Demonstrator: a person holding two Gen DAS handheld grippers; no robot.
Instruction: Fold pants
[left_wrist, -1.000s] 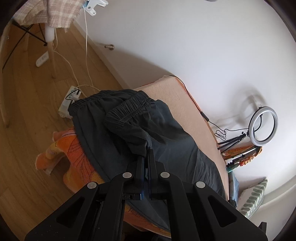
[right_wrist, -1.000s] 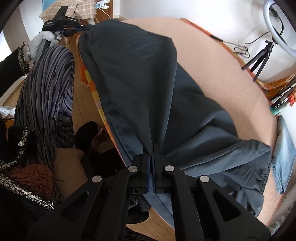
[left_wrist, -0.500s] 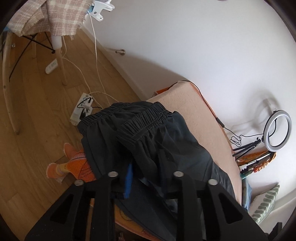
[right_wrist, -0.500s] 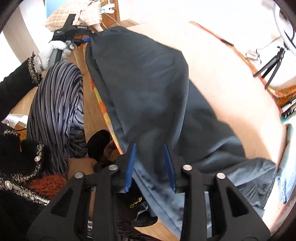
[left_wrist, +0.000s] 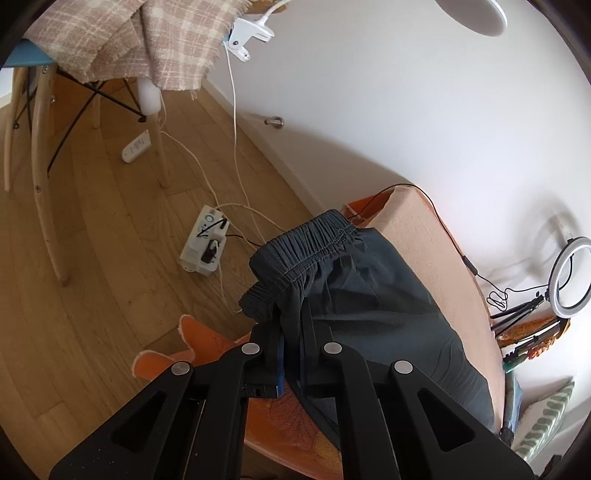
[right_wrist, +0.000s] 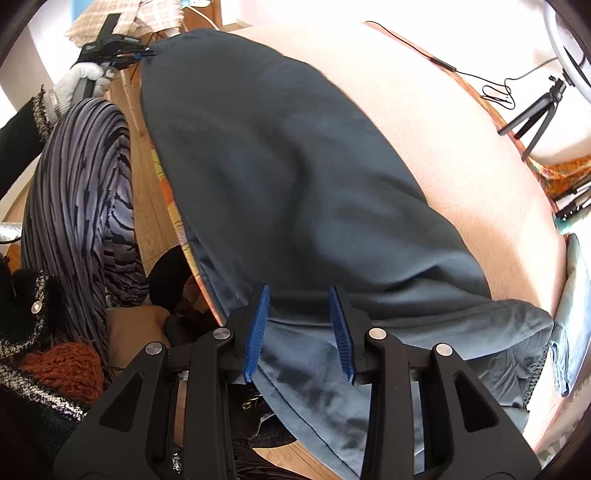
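1. Peach-coloured padded tabletop (right_wrist: 461, 155) carries the dark grey elastic-waist fabric pants (right_wrist: 288, 166), doubled lengthwise, waistband at 11 o'clock.
2. Left tongs (left_wrist: 291, 354) are clamped on the pants beside the waistband.
3. Right tongs (right_wrist: 299, 332) stand apart over the leg end, gripping nothing.
4. Crosswise folds seem left.

Dark pants (right_wrist: 288, 177) lying across a peach-covered surface (right_wrist: 461, 155).
Right gripper (right_wrist: 299, 325) hovering over the near pant edge, blue pads (right_wrist: 256, 332) standing apart, cloth lying below and between them, ungripped. Far left: white-gloved hand (right_wrist: 79, 79) holding the left gripper (right_wrist: 147, 53), which is pinching the pants' far corner. Tripod (right_wrist: 535, 114) standing at right; striped trouser leg (right_wrist: 77, 192) standing at left.
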